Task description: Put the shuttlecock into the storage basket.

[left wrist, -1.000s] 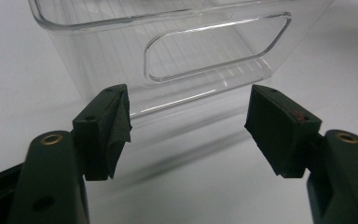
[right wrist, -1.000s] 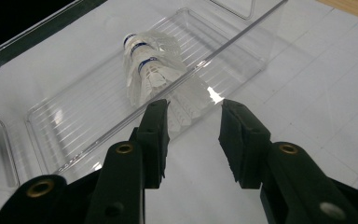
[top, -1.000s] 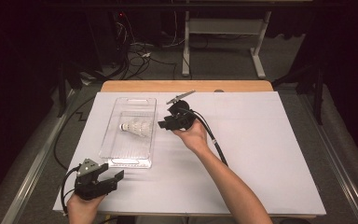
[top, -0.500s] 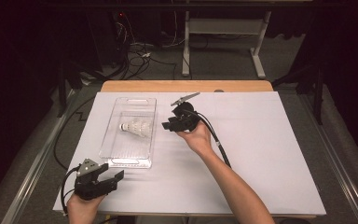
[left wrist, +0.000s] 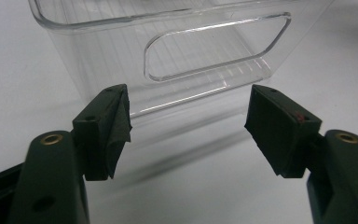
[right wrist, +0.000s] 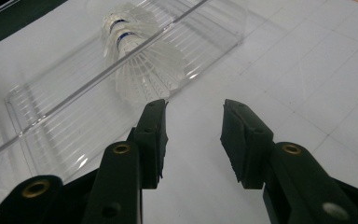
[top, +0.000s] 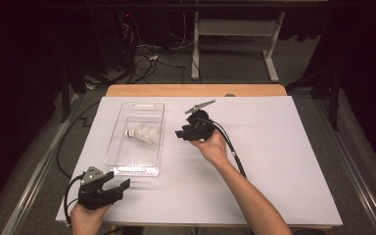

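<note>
High view: shuttlecock (top: 142, 133) lies mid-tray (top: 122, 164) near surface's left edge, right gripper (top: 182, 133) beside it, released; left gripper view: left gripper (left wrist: 186, 126) released, facing tray's end; right gripper view: light, crushable feathers, likely best gripped by the cork.

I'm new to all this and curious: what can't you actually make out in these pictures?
- Shuttlecock: its cork tip, blurred behind the clear tray wall in the right gripper view.
- Tray's far end: cut off by the left gripper view's top edge.
- Room behind the table: too dark, high view.
</note>
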